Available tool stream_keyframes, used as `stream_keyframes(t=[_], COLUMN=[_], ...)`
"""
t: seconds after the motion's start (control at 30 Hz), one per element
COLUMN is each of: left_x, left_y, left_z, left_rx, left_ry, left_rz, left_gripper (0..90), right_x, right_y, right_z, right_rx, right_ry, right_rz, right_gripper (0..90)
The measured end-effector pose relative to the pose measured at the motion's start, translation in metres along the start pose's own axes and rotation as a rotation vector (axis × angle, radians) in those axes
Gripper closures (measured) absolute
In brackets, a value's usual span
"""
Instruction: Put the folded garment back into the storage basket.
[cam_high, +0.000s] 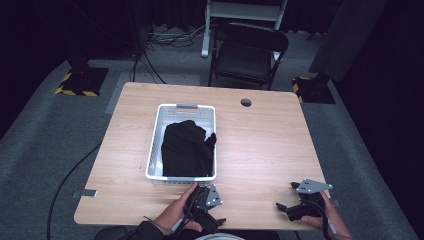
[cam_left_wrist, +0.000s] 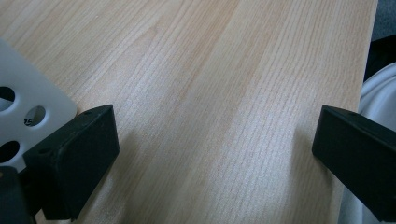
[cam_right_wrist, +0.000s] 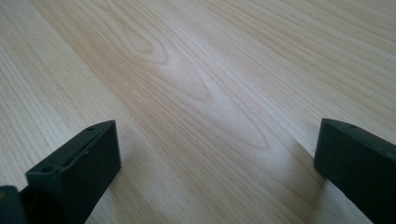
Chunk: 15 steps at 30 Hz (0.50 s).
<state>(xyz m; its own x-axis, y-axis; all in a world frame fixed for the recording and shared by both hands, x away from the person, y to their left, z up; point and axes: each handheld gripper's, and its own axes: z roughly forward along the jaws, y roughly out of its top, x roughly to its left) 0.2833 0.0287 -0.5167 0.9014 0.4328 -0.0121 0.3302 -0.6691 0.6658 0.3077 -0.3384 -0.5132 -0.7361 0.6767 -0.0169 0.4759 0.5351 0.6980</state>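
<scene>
Table: a light wooden table (cam_high: 260, 145) with rounded corners and a round cable hole (cam_high: 246, 102) near its far edge, standing on grey carpet.
Basket: a white perforated plastic laundry basket (cam_high: 186, 108) sits left of the table's centre, its long side running near to far.
Basket contents: a black garment (cam_high: 186, 149) lies crumpled inside, covering most of the bottom, with one fold riding up against the right wall.
Left gripper: the left gripper (cam_high: 206, 201) rests at the near edge, just near of the basket's near wall, held by the person's left hand (cam_high: 179, 210).
Left gripper state: in the left gripper view its jaws stand wide apart over bare wood, nothing between them; a corner of the white basket (cam_left_wrist: 28, 107) shows just beside the left jaw.
Right gripper: the right gripper (cam_high: 302, 202) lies near the table's near right corner, held by the right hand (cam_high: 325, 215), well apart from the basket.
Right gripper state: jaws spread wide over bare wood grain, holding nothing.
Background: a black folding chair (cam_high: 248, 52) stands beyond the far edge; cables (cam_high: 150, 60) trail across the floor.
</scene>
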Motion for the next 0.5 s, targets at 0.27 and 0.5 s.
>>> stream_keyframes(t=[0.27, 0.5], left_x=[-0.001, -0.0011], left_y=[-0.0027, -0.0028], left_z=[0.0002, 0.0002], left_rx=[-0.024, -0.025], left_ry=[0.01, 0.01], left_rz=[-0.012, -0.011], left_gripper=[0.3, 0.4], right_x=[-0.0081, -0.0083], right_y=[-0.0063, -0.0062], right_z=[-0.0063, -0.0061], right_rx=[-0.001, -0.001], right_ry=[-0.018, -0.018], right_rz=[0.018, 0.018], right_gripper=[0.4, 0.3])
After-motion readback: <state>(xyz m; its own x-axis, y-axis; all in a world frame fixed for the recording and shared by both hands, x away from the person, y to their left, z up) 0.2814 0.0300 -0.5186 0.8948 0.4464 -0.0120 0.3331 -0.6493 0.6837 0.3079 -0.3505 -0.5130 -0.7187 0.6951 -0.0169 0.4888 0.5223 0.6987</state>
